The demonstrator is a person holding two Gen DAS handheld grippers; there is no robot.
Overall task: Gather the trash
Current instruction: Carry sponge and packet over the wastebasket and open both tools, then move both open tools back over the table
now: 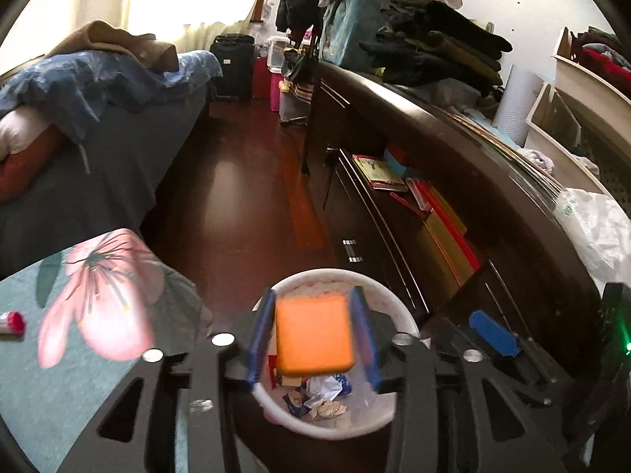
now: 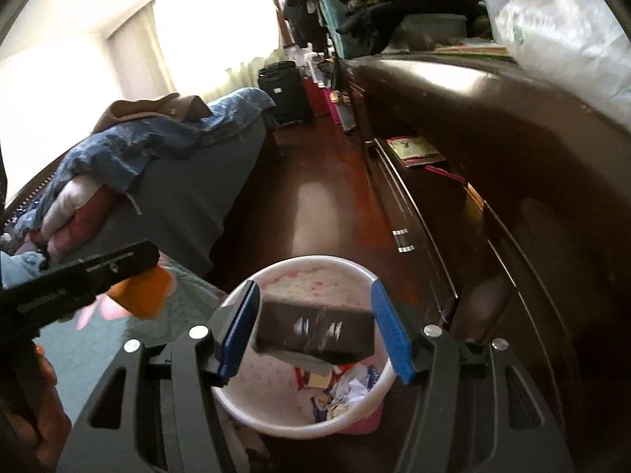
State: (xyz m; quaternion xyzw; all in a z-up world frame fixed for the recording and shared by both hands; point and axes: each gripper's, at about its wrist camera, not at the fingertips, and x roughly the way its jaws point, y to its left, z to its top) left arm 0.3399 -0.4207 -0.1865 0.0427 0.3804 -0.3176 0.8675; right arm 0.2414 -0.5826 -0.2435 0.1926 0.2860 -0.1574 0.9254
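Observation:
A white-rimmed pink trash bin (image 1: pixel 394 307) stands on the dark wood floor, with crumpled paper and wrappers (image 1: pixel 323 394) in it. My left gripper (image 1: pixel 313 335) hangs over the bin with an orange box (image 1: pixel 313 335) between its blue pads, and a thin gap shows on each side. My right gripper (image 2: pixel 315 331) is over the same bin (image 2: pixel 315 262). A dark box with white marks (image 2: pixel 315 331) sits tilted and blurred between its pads, not pressed. The orange box (image 2: pixel 142 291) also shows at the left of the right wrist view.
A bed with a floral cover (image 1: pixel 98 295) lies to the left of the bin. A dark dresser with open drawers (image 1: pixel 394 197) runs along the right, with a white plastic bag (image 1: pixel 591 228) on top. A red-capped tube (image 1: pixel 12 321) lies on the cover. A hand (image 2: pixel 35 414) is at the lower left.

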